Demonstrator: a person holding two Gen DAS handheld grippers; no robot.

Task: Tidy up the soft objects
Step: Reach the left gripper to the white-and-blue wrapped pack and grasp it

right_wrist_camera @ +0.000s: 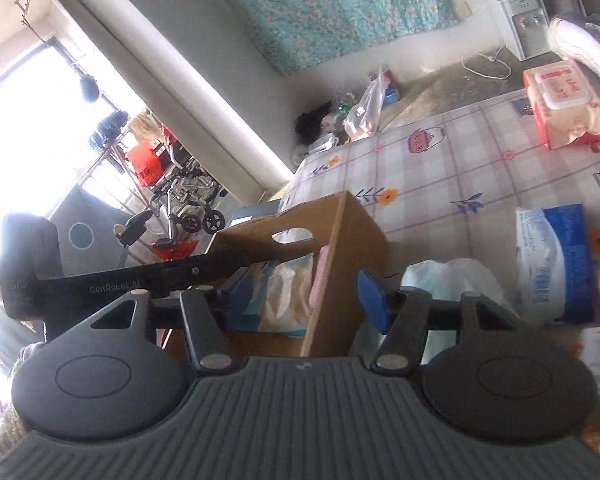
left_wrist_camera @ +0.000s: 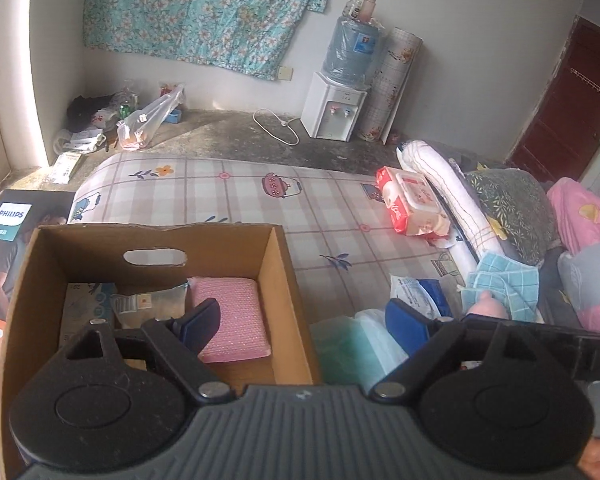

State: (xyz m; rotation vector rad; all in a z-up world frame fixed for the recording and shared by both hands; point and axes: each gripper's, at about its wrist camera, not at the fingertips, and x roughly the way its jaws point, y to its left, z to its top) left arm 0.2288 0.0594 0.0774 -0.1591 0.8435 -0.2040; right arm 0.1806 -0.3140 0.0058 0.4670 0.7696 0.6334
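A pink sponge-like pad (left_wrist_camera: 231, 322), rectangular with a fine glittery weave, lay flat inside an open cardboard box (left_wrist_camera: 286, 300) that stood on a bed (left_wrist_camera: 260, 196) covered in a checked sheet printed with flowers and teapots. The pad sat against the box's right wall. Beside it in the box were a clear crinkled packet (left_wrist_camera: 152, 304) and a pale blue printed pack (left_wrist_camera: 86, 306) on the left.

The left gripper (left_wrist_camera: 304, 326) hovered over the box's right wall with its jaws wide apart and nothing between them. One blue pad (left_wrist_camera: 202, 326) hung over the pink pad's near corner; whether it touched could not be told. The other blue pad was outside the box, above a pale green plastic bag (left_wrist_camera: 352, 344).

The right gripper (right_wrist_camera: 302, 300) also had its jaws apart and empty, straddling the same box wall, with the white and green bag (right_wrist_camera: 452, 280) just beyond its right jaw.

Further right on the bed lay a blue and white soft pack (right_wrist_camera: 556, 264), a folded light blue checked cloth (left_wrist_camera: 504, 284), and, well apart near the far edge, a red and cream pack of wet wipes (left_wrist_camera: 412, 204). A rolled white towel (left_wrist_camera: 444, 188) and pillows lined the bed's right side.
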